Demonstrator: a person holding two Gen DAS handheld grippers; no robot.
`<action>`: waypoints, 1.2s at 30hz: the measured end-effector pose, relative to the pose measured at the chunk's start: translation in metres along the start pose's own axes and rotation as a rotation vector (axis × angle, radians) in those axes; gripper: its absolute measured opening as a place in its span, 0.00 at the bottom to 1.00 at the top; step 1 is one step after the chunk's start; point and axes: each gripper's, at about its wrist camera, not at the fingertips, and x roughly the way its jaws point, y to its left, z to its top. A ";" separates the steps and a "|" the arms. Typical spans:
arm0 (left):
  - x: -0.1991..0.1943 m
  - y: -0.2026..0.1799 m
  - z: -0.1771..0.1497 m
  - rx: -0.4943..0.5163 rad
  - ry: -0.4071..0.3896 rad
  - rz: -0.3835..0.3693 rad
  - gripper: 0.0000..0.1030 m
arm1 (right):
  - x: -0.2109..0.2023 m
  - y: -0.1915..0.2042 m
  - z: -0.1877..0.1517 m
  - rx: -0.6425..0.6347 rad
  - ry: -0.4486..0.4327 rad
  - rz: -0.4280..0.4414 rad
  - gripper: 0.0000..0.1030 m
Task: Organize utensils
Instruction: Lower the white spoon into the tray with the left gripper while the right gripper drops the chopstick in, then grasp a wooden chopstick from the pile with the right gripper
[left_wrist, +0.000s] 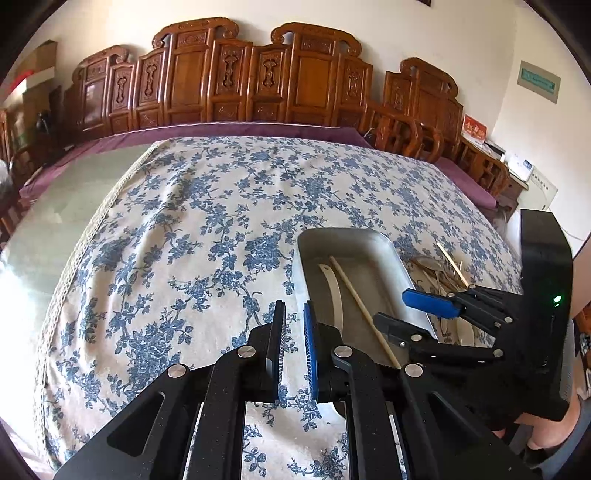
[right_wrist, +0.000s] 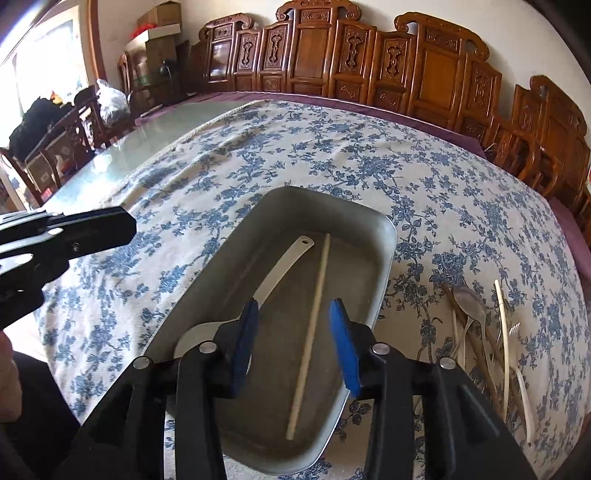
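A grey metal tray (right_wrist: 384, 236) lies on the blue-flowered tablecloth. In it lie a white spoon (right_wrist: 284, 262) and one pale chopstick (right_wrist: 314, 325). My right gripper (right_wrist: 293, 314) is open and empty above the tray's near half, over the chopstick. A heap of loose utensils (right_wrist: 480, 332) lies right of the tray: a metal spoon, forks, chopsticks. My left gripper (left_wrist: 294, 314) is open with a narrow gap and empty, over the cloth just left of the tray (left_wrist: 306, 240). The right gripper (left_wrist: 410, 306) shows in the left wrist view over the tray's right rim.
The cloth (left_wrist: 184, 221) covers a large glass-topped table (left_wrist: 66, 206). Carved wooden chairs (left_wrist: 236, 74) line the far side. The left gripper (right_wrist: 74, 229) shows at the left edge of the right wrist view.
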 end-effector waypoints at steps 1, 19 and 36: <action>-0.001 0.001 0.000 -0.002 -0.001 0.000 0.08 | -0.003 -0.002 0.000 0.007 -0.004 0.007 0.42; -0.006 -0.046 -0.001 0.029 -0.017 -0.049 0.53 | -0.093 -0.141 -0.049 0.126 -0.091 -0.127 0.42; 0.019 -0.110 -0.009 0.122 0.015 -0.040 0.56 | -0.031 -0.200 -0.080 0.151 -0.022 -0.075 0.21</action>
